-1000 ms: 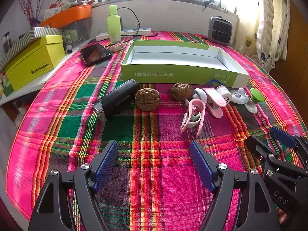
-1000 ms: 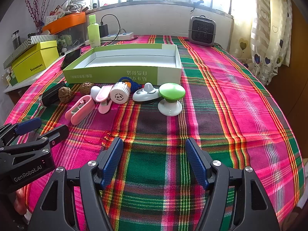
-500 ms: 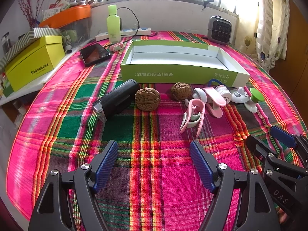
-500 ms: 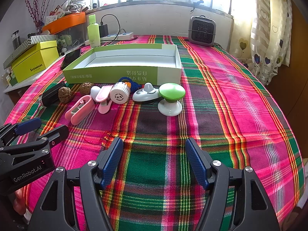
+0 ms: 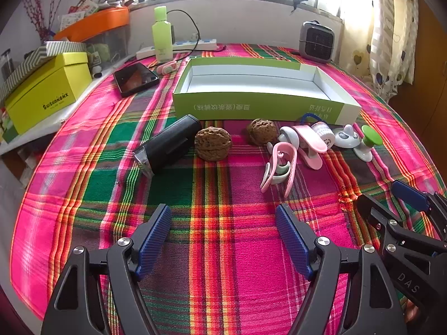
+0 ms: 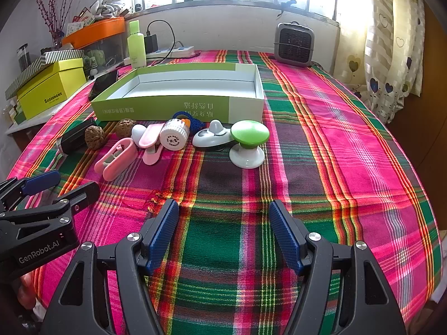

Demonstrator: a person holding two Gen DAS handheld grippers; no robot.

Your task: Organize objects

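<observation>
Hovering low over the plaid cloth (image 5: pixel 223 251): left gripper (image 5: pixel 223 223), jaws spread wide, pinching nothing. Hovering likewise: right gripper (image 6: pixel 223 217), jaws spread, nothing between them. Sitting side by side near the table's front edge, both aimed at the row of small things.

Lying open and empty beyond that row: green box (image 5: pixel 259 106), white inside, near wall printed with characters. Lining up just in front of that wall, left to right in the left view: black tube (image 5: pixel 167 145) lying on its side, tilted; big walnut (image 5: pixel 213 143) touching or nearly touching the tube's end; small walnut (image 5: pixel 262 131) a little apart; pink clip (image 5: pixel 279 170) lying nearest the grippers; pink-and-white clip (image 5: pixel 307 142) behind it; white cap (image 6: pixel 174 135) leaning on that clip, blue cord (image 6: pixel 195 120) behind; white gadget (image 6: pixel 212 136) beside; green knob (image 6: pixel 248 145) standing upright at the right end, touching the gadget.

Resting farther back: phone (image 5: pixel 135 78), green bottle (image 5: pixel 161 33), power strip (image 5: pixel 178 47), heater (image 5: pixel 317 42). Sitting on a side shelf to the left: yellow box (image 5: pixel 47 92).
</observation>
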